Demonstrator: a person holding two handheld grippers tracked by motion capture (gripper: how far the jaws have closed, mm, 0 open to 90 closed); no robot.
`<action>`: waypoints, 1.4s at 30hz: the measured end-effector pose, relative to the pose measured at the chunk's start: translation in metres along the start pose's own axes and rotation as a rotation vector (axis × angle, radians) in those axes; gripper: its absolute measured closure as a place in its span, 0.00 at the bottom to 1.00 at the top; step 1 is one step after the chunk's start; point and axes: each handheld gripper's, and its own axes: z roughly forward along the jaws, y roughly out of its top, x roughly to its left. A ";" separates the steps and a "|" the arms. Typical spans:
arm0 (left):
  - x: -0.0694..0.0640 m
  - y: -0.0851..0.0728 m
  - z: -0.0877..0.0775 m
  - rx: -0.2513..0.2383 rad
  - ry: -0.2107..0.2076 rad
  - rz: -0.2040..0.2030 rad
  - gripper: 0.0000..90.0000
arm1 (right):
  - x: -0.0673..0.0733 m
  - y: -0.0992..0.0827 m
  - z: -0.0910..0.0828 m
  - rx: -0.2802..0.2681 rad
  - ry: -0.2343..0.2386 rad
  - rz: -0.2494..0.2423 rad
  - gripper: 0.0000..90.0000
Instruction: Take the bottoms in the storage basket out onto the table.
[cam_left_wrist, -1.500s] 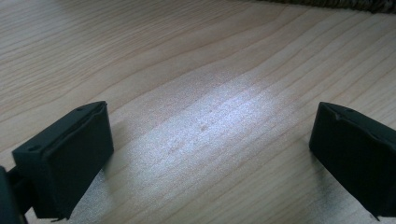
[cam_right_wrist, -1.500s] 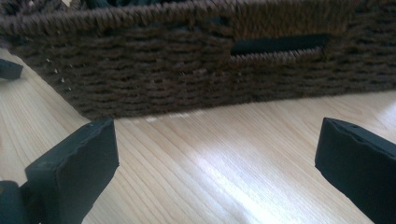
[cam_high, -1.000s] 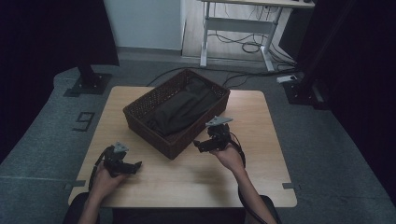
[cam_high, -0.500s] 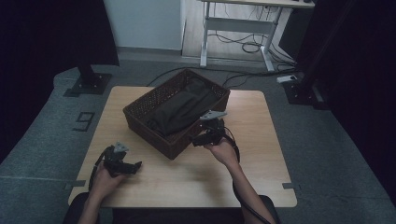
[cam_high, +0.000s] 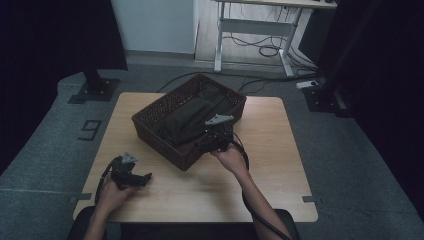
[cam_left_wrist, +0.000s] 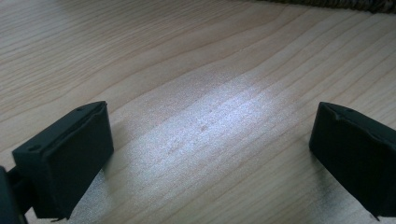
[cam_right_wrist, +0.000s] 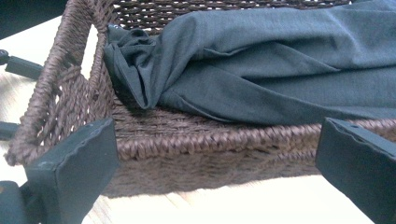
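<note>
R gripper (cam_high: 206, 141) — prob. at basket (cam_high: 155, 131)

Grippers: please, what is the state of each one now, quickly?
Left gripper: open, holding nothing, low over the bare table.
Right gripper: open, holding nothing, at the basket rim, facing the dark cloth.

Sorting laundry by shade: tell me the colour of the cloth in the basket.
Dark grey-green cloth, plain, no pattern; the right gripper view shows it best.
</note>
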 end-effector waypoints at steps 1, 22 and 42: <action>0.000 0.000 0.000 0.000 0.000 0.000 0.00 | 0.001 0.001 0.001 0.000 0.000 -0.003 0.00; 0.000 0.000 0.000 0.000 0.001 -0.002 0.00 | 0.012 0.006 0.017 0.015 -0.071 -0.041 0.00; -0.002 -0.001 -0.001 0.000 0.007 -0.006 0.00 | -0.006 -0.008 0.005 0.017 -0.062 0.013 0.00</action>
